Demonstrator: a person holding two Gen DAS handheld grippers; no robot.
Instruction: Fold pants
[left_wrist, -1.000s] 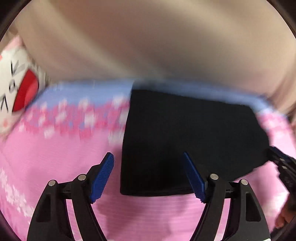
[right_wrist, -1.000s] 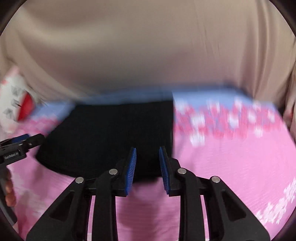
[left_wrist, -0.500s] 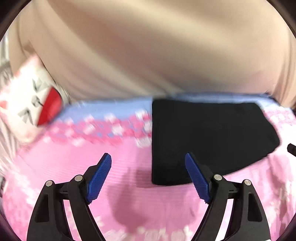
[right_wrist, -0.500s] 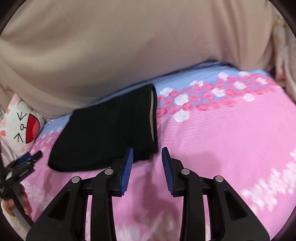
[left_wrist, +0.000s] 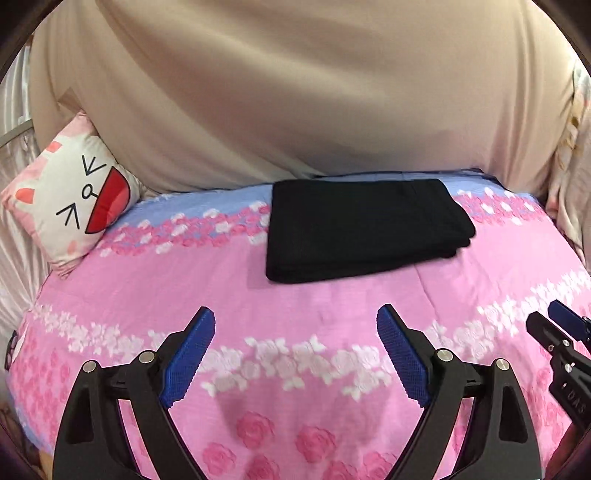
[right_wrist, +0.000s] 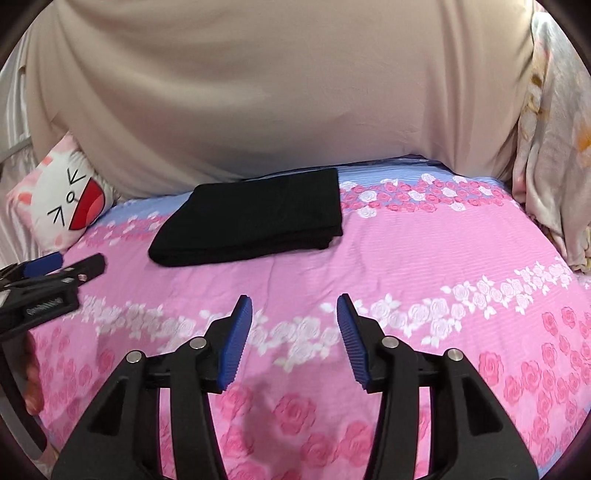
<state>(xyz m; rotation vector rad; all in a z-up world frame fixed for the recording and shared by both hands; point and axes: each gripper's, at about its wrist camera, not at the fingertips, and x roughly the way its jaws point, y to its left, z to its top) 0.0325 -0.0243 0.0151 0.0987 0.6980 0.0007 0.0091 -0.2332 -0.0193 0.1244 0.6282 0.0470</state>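
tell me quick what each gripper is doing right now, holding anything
left gripper: jaws opening, nothing between them.
right gripper: jaws opening, nothing between them; pants lie folded on the bed.

Pants (left_wrist: 364, 225) plain black. Bedspread (left_wrist: 303, 306) pink w/ white & dark-pink roses, blue strip at far edge. Cushion (left_wrist: 70, 195) white, cartoon face, red mouth. Curtain (left_wrist: 295, 92) beige. Gripper pads (right_wrist: 236, 343) blue, ribbed.

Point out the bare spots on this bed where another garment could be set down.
Free: the pink bedspread right of the folded black pants, and the strip between pants and both grippers. Crowded: the far-left corner, by the cat pillow.
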